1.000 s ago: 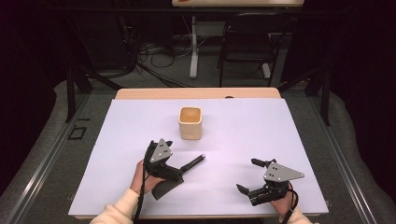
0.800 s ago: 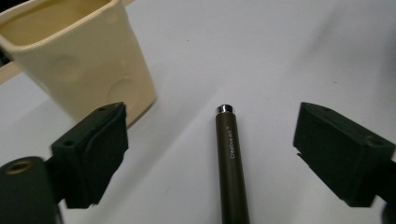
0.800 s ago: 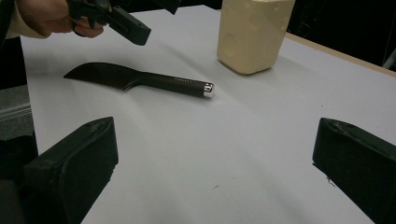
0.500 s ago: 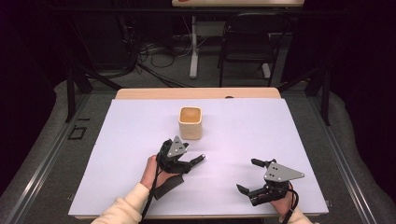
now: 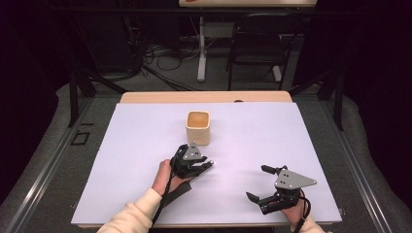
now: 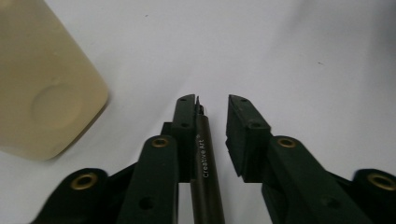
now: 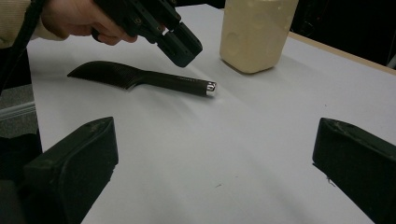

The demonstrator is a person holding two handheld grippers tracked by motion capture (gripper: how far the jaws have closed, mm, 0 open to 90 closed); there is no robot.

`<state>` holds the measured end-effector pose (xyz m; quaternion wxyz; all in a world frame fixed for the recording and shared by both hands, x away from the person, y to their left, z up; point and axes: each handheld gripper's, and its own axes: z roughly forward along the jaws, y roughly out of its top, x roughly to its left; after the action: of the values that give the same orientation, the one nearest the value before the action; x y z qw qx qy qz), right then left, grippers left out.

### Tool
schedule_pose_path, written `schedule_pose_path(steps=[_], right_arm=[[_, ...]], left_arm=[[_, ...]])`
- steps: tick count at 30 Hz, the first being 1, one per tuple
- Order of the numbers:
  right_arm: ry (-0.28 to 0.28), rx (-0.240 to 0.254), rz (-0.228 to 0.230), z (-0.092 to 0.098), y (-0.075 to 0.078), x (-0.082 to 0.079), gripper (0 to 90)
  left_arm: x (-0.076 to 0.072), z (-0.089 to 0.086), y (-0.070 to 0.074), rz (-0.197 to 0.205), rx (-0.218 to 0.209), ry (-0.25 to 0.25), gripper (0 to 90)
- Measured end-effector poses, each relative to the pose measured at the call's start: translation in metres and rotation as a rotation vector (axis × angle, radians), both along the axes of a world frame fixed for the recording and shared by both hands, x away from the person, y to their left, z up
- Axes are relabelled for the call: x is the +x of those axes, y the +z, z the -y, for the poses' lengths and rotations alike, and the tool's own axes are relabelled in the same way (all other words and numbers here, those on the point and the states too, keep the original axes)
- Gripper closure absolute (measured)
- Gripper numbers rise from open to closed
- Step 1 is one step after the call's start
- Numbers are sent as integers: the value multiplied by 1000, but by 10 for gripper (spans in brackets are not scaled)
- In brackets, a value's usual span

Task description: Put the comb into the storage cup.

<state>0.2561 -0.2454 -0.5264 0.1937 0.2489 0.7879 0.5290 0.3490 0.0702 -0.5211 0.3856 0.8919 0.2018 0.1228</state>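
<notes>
Black tool lies on the white table, between the jaws of the left gripper.

In the high view, the left gripper sits low and left of the middle, just below the cup. Its jaws have just been closing around the tool. In the left gripper view, the tool leans on the left jaw, and there is a gap to the right jaw, so it is not pinched yet. The cup stands at the upper left of that view. At the lower right of the high view, the right gripper rests with its jaws wide apart and nothing between them.
</notes>
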Motion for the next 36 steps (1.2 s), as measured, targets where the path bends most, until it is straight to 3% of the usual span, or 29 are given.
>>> schedule_pose_path(steps=[1,6,26,36], right_arm=[[0,3,6,0,0,0,0],[3,1,5,0,0,0,0],[11,2,-4,0,0,0,0],[10,2,-8,-1,-1,0,0]], left_arm=[[1,1,0,-5,20,-10,803],[3,8,-4,-24,54,-27,898],[12,28,-18,-43,168,-41,900],[15,27,-20,-39,182,-16,900]])
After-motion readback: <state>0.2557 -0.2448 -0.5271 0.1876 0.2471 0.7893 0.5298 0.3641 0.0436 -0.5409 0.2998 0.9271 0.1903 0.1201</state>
